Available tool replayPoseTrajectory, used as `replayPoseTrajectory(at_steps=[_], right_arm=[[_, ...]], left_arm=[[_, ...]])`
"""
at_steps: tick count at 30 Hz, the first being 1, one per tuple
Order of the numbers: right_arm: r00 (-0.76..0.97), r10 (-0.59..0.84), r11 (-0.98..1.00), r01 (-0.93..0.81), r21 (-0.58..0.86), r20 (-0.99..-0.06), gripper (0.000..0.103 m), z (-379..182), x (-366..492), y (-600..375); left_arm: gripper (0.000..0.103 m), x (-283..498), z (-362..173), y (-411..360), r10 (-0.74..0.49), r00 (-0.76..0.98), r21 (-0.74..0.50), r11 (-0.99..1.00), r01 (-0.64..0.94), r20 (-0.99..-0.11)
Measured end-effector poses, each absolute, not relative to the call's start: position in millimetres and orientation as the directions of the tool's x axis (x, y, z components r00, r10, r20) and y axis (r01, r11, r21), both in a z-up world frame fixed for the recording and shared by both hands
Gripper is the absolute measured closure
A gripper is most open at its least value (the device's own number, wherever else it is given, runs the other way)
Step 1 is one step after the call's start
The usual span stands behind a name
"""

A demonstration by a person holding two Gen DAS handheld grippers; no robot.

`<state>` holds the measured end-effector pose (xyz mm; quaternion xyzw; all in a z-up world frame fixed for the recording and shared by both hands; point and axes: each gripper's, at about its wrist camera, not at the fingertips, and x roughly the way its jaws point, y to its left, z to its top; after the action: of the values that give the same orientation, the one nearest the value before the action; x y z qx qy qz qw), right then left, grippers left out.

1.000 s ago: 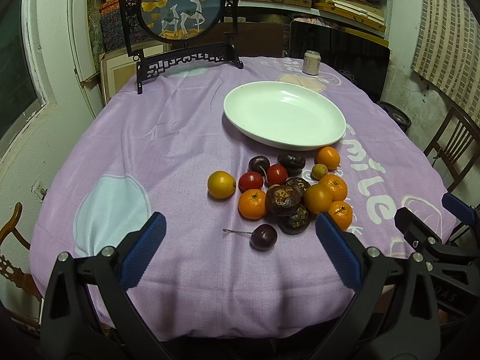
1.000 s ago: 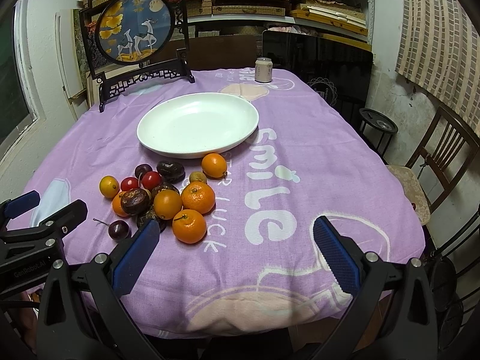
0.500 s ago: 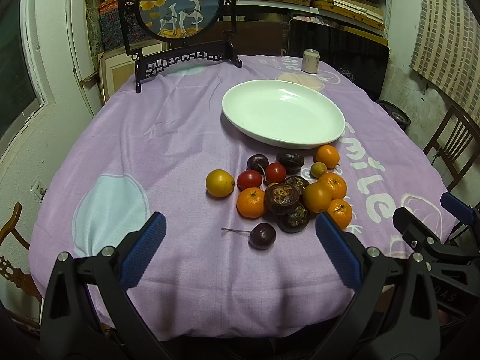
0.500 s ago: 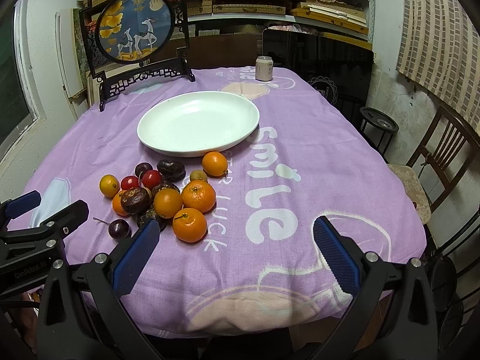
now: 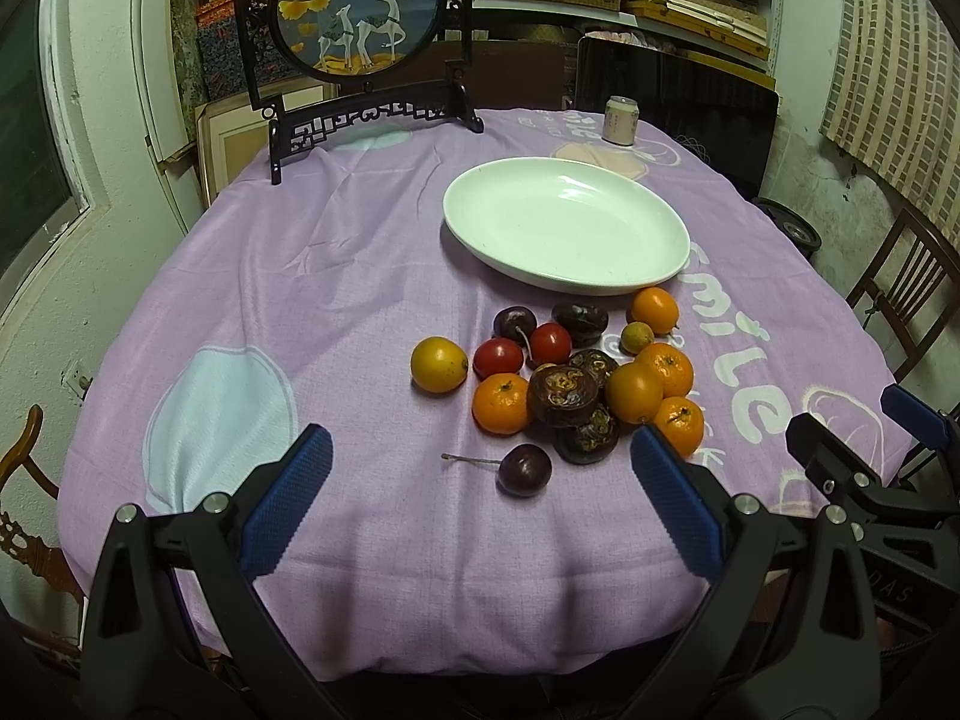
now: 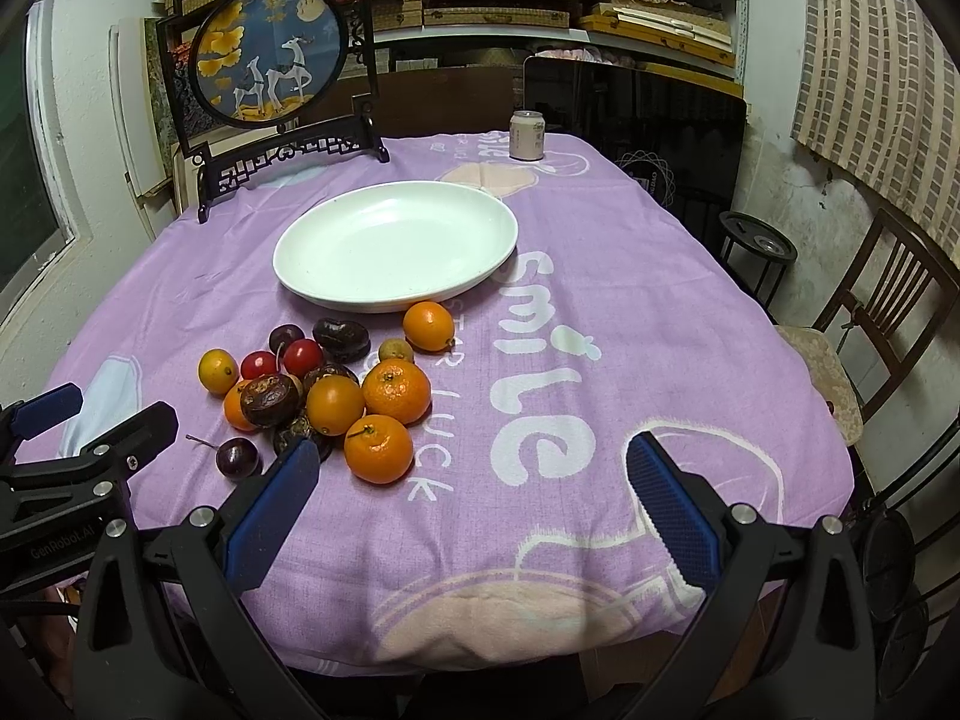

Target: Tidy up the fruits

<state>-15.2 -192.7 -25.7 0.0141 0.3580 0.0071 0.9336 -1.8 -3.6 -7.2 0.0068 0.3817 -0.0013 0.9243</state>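
A pile of fruit point(image 5: 567, 387) lies on the purple cloth: several oranges, two red tomatoes, dark mangosteens and a dark cherry point(image 5: 523, 469) with a long stem nearest me. The pile also shows in the right wrist view point(image 6: 336, 399). An empty white plate point(image 5: 567, 225) point(image 6: 396, 243) sits just behind the fruit. My left gripper point(image 5: 480, 492) is open and empty at the table's near edge, just in front of the cherry. My right gripper point(image 6: 468, 504) is open and empty, to the right of the pile.
A framed deer picture on a black stand point(image 5: 360, 18) stands at the back left. A small can point(image 5: 620, 120) stands at the back. A wooden chair point(image 6: 882, 312) is off the table's right side. The table point(image 5: 270, 276) is covered by a purple cloth.
Both grippers have crept slightly forward toward the fruit. The fruit and plate have not moved.
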Motion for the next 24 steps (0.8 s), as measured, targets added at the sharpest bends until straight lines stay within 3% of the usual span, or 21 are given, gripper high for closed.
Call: replayPoseTrajectory(at_steps=[13,19,21,24], right_arm=[[0.730,0.035,0.999,-0.017,0.033,-0.682,0.001,-37.8,-15.8,-192.0],[0.694,0.190,0.979,-0.191,0.077,-0.695,0.001,-57.8,-12.6,-194.1],[0.657,0.270,0.960,-0.240,0.144,-0.703,0.020,-68.1,-6.4,-193.5],[0.604,0.337,0.938,-0.276,0.207,-0.722,0.026,-82.7,10.5,-185.1]], left_arm=[[0.002,4.2,-23.9,-3.3,0.023,0.692,0.022,1.000,-0.010,-0.722],[0.002,0.0,-36.3,27.4,0.116,0.678,0.075,0.993,-0.090,-0.726],[0.002,1.7,-43.2,40.4,0.126,0.651,0.066,0.991,-0.115,-0.749],[0.002,3.8,-52.4,54.1,0.116,0.619,0.041,0.990,-0.134,-0.777]])
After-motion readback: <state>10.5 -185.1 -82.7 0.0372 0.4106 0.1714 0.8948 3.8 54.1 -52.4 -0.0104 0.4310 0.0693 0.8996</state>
